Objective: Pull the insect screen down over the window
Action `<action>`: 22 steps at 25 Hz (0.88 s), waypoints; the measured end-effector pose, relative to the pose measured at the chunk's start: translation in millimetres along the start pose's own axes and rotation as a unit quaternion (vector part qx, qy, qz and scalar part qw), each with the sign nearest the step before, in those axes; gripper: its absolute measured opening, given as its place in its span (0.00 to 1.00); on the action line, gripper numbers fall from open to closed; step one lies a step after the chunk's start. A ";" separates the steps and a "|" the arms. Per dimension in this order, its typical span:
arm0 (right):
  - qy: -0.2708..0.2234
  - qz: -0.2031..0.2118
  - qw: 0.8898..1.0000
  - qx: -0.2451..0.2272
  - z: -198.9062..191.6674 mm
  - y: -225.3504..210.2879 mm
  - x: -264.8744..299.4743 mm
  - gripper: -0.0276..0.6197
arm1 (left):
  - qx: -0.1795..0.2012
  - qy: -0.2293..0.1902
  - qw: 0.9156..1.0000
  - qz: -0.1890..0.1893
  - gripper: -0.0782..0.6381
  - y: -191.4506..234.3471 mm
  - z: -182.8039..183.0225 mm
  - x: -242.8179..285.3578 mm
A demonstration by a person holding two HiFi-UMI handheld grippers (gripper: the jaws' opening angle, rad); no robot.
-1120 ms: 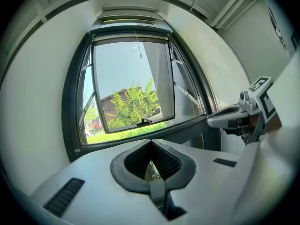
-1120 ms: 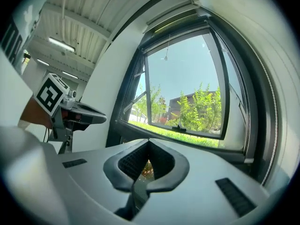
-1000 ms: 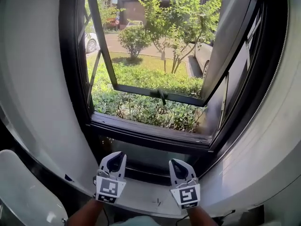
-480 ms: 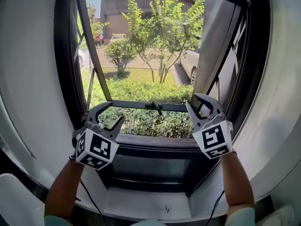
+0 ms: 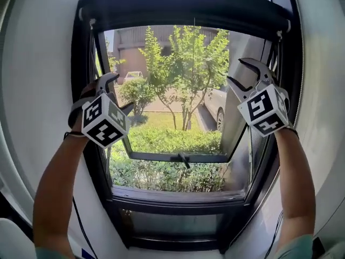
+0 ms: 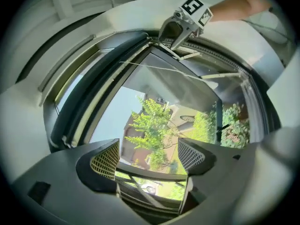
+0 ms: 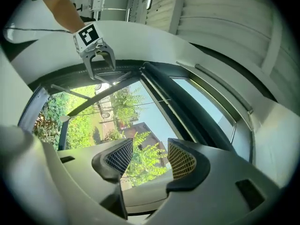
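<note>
The insect screen is rolled up in its dark cassette [image 5: 183, 8] across the top of the window; the same dark bar [image 6: 101, 86] runs aslant in the left gripper view and shows as a bar [image 7: 187, 109] in the right gripper view. A thin cord [image 5: 193, 63] hangs from its middle. My left gripper [image 5: 119, 92] is raised at the window's left side, and my right gripper [image 5: 240, 73] at its right side, both below the cassette. Their jaws have just been opening, and nothing is between those of the left [image 6: 147, 156] or the right [image 7: 150, 157].
The glass sash [image 5: 178, 156] is swung outward, with a dark handle [image 5: 184, 159] on its lower rail. Black frame posts [image 5: 86, 144] flank the opening, and a dark sill [image 5: 172, 198] lies below. Shrubs, trees and a parked car [image 5: 215, 104] are outside.
Both grippers rose from the sill to the upper part of the window and rolled. Their jaws went from shut to open. The view tilted up, bringing the cassette into sight.
</note>
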State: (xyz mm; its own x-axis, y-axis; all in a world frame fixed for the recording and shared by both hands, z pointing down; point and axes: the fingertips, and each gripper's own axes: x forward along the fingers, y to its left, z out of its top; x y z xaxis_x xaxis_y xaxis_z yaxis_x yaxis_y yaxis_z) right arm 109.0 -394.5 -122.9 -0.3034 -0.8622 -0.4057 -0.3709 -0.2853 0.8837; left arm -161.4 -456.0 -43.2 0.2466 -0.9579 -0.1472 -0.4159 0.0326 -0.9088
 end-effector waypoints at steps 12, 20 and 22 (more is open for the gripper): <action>0.094 -0.036 0.988 -0.114 -13.0 -108.1 44.4 0.43 | 0.041 0.018 0.995 0.094 0.70 157.2 32.0 24.6; 0.149 0.000 0.978 -0.146 -43.4 -114.3 57.1 0.44 | 0.068 0.046 0.992 0.094 0.73 177.7 32.6 49.1; 0.160 0.006 0.974 -0.159 -50.8 -113.2 59.8 0.44 | 0.087 0.056 0.991 0.090 0.74 175.2 32.6 56.5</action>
State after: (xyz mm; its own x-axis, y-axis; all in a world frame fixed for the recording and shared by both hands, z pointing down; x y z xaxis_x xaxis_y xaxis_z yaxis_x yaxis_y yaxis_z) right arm 177.4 -435.0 -235.4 0.0013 -0.9382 -0.3461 -0.0630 -0.3455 0.9363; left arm -191.8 -495.2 -223.5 0.0798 -0.9572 -0.2783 -0.2858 0.2455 -0.9263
